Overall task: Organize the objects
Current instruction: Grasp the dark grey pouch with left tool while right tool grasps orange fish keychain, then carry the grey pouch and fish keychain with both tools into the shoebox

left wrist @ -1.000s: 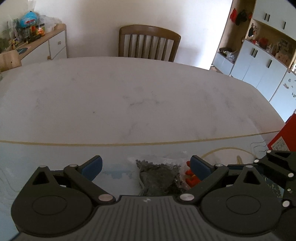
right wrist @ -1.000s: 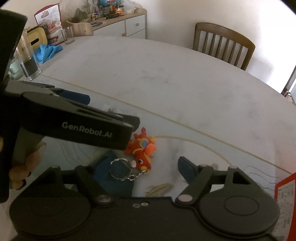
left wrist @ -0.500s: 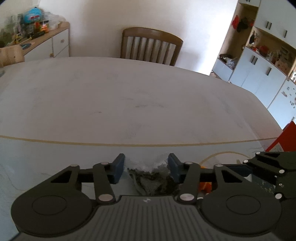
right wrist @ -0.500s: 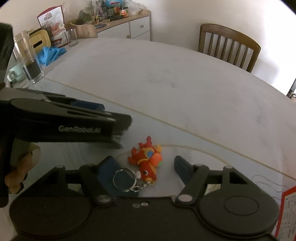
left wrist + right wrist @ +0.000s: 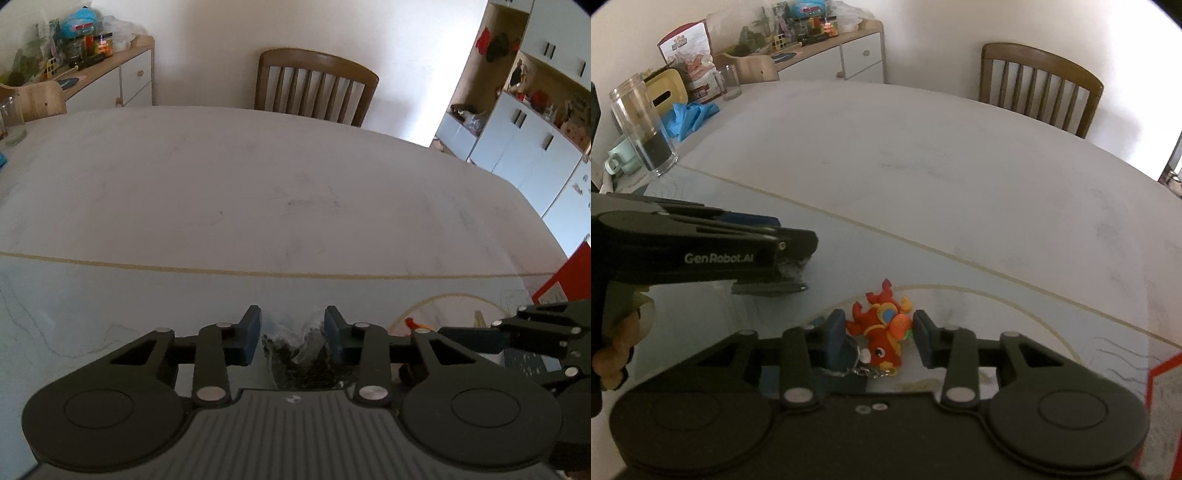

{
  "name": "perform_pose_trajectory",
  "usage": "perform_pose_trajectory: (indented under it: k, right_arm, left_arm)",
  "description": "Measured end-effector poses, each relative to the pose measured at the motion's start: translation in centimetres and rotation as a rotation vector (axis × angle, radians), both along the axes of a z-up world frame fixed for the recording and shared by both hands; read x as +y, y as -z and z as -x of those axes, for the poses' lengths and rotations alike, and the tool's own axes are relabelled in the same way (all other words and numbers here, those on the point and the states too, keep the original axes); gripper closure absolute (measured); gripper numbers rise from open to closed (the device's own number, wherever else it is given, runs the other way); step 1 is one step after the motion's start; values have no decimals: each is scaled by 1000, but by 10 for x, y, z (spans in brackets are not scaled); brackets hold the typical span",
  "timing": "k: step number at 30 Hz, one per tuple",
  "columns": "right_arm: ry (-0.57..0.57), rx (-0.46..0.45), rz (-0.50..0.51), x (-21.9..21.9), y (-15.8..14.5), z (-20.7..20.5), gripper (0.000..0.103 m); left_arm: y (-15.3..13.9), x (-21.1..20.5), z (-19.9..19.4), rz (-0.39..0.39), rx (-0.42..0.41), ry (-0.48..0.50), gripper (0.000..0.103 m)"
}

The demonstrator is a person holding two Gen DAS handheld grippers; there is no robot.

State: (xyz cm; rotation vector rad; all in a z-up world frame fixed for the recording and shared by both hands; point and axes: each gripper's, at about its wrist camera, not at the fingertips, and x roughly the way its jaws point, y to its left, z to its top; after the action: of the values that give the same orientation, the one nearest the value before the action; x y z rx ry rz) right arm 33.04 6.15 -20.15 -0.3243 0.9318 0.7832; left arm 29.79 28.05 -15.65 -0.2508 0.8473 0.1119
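Pale marble-look table [image 5: 258, 192] fills both views, with a wooden chair [image 5: 314, 86] at its far side and a sideboard crowded with small items behind it.

The step in hand looks like 2 pickups at once. To do it well, each gripper should finish its squeeze squarely before any lift. The left gripper [image 5: 291, 338] has narrowed around a clear plastic bag of dark bits [image 5: 306, 358]; its jaws are closing and the crinkled top of the bag sits between the blue pads, looking pinched, though whether the hold is firm I cannot tell. A thin bag can slip, so the squeeze should catch bunched film, not a single loose fold.

The right gripper [image 5: 879, 334] is narrow too and closing, with a red and orange plush keychain toy [image 5: 882, 330] between its pads. The left pad touches the toy's side; the right pad sits just at its orange fin, contact unclear. The metal ring [image 5: 849, 363] hangs toward the camera, under the left finger, so the lift should go straight up to keep it from snagging.

Both things lie on the table's near edge, close to each other, each directly between its own gripper's fingers.
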Motion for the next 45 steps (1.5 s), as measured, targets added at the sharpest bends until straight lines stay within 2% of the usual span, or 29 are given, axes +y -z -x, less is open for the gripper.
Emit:
perform_pose_trajectory:
  k: [14, 28, 37, 45]
  right_arm:
    - [16, -11, 22, -37, -58, 49, 65]
    - [45, -79, -42, -111, -122, 87, 65]
    - [111, -112, -73, -180, -143, 81, 65]
    - [199, -138, -75, -247, -148, 65, 65]
  left_arm:
    - [-35, -28, 47, 21, 19, 53, 68]
    - [-101, -99, 86, 13, -29, 176, 68]
    - [-128, -160, 84, -12, -69, 246, 68]
    - [-134, -226, 60, -18, -81, 318, 68]
